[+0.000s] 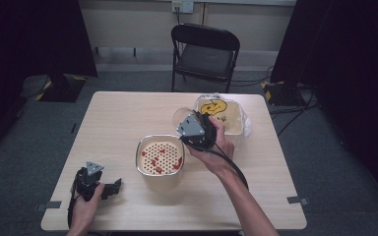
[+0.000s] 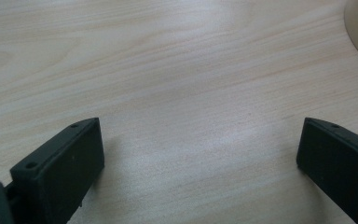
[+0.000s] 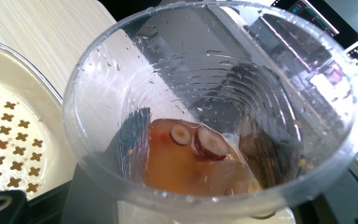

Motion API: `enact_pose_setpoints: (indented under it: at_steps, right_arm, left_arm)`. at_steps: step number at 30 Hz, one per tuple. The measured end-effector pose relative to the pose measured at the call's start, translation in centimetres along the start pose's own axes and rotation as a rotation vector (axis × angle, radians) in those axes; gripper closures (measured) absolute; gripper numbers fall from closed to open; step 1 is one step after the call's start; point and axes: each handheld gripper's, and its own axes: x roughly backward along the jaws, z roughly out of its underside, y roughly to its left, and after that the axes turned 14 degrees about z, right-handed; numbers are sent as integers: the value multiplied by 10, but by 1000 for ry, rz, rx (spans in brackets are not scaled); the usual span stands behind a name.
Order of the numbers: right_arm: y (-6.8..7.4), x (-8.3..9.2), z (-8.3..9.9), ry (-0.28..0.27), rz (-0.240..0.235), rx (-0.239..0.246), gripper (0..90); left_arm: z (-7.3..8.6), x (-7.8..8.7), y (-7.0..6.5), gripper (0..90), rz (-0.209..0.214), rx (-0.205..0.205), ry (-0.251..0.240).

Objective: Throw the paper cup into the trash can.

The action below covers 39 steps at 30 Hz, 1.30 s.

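Observation:
My right gripper [image 1: 186, 124] is shut on a clear plastic cup [image 1: 181, 117], held tilted above the table between the strainer bowl and the back container. In the right gripper view the cup [image 3: 214, 102] holds a little orange liquid and some red-skinned fruit slices [image 3: 200, 140] at its bottom, and the black jaws press on its sides. A cream bowl with a perforated strainer insert [image 1: 160, 138] stands mid-table with red pieces [image 1: 157, 160] on the holes. My left gripper [image 1: 113, 188] rests on the table at the front left, open, with bare wood between its jaws [image 2: 200, 154].
A plastic-wrapped cream container [image 1: 239, 118] with yellow contents sits at the back right of the wooden table [image 1: 118, 118]. A black folding chair [image 1: 204, 54] stands beyond the far edge. The strainer's rim [image 3: 23, 70] lies just left of the cup.

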Motion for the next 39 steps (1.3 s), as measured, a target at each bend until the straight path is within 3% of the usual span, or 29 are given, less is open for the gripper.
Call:
enact_pose_setpoints:
  at_steps: [2, 4, 12, 15, 19, 22, 23, 27, 31, 37, 39]
  right_arm:
    - [2, 0, -2, -8, 34, 64, 447]
    - [5, 0, -4, -9, 48, 97, 448]
    - [31, 3, -10, -28, 150, 395, 453]
    - [37, 3, -12, -34, 169, 464, 455]
    - [42, 2, -14, -47, 201, 538, 458]
    - [43, 2, -14, -42, 213, 555, 457]
    - [45, 2, -14, -58, 237, 610, 457]
    - [47, 2, -14, -52, 253, 655, 458]
    - [50, 2, -12, -53, 275, 741, 461]
    - [53, 4, -13, -58, 301, 790, 463]
    - [55, 4, -13, -75, 337, 851, 465]
  left_arm:
    - [0, 0, 0, 2, 0, 0, 0]
    - [0, 0, 0, 2, 0, 0, 0]
    - [0, 0, 0, 2, 0, 0, 0]
    - [0, 0, 0, 2, 0, 0, 0]
    - [0, 0, 0, 2, 0, 0, 0]
    - [0, 0, 0, 2, 0, 0, 0]
    - [0, 0, 0, 2, 0, 0, 0]
    - [0, 0, 0, 2, 0, 0, 0]
    - [0, 0, 0, 2, 0, 0, 0]
    - [0, 0, 0, 2, 0, 0, 0]
    - [0, 0, 0, 2, 0, 0, 0]
